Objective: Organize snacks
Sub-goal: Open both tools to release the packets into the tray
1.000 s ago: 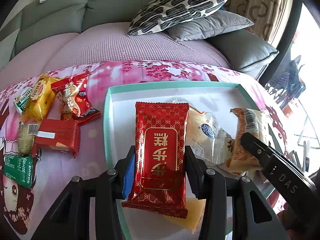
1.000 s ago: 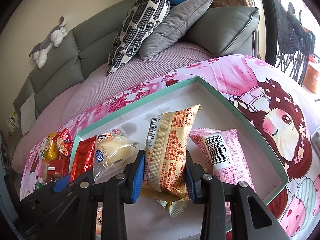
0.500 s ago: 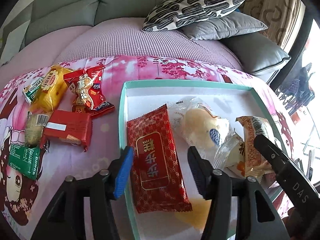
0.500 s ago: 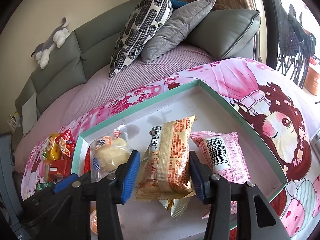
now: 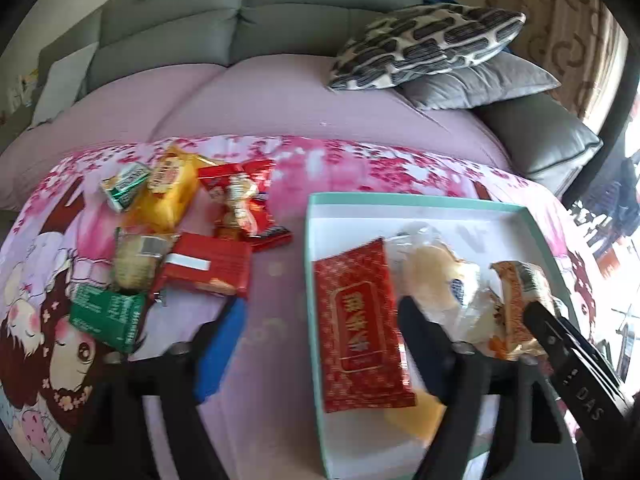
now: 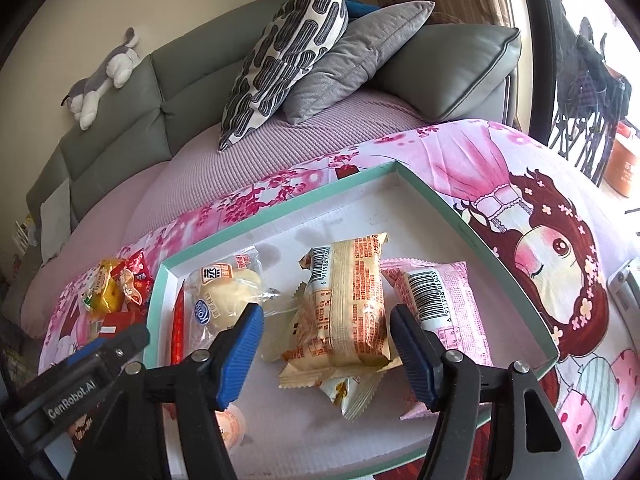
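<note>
A teal-rimmed white tray (image 5: 420,201) (image 6: 436,196) lies on the pink printed cloth. In it lie a red patterned packet (image 5: 358,328), a clear-wrapped bun (image 5: 434,276) (image 6: 224,296), a beige-orange packet (image 6: 344,308) (image 5: 516,304) and a pink packet (image 6: 444,304). My left gripper (image 5: 316,330) is opening wide; the red packet lies flat near its right finger, free of the pads. My right gripper (image 6: 326,332) is opening too, its blue pads apart on either side of the beige-orange packet, which rests on the tray. Loose snacks (image 5: 180,240) lie left of the tray.
The loose pile holds a yellow packet (image 5: 172,192), red packets (image 5: 240,200), a red box-like pack (image 5: 208,268) and green packets (image 5: 106,316). A grey sofa with cushions (image 6: 288,48) and a plush toy (image 6: 104,76) stands behind. The right gripper's arm (image 5: 576,360) crosses the tray's right side.
Both grippers let go: the left jaws opened off the red packet and swung left, the right jaws spread off the beige-orange packet. Both packets now lie in the tray.
</note>
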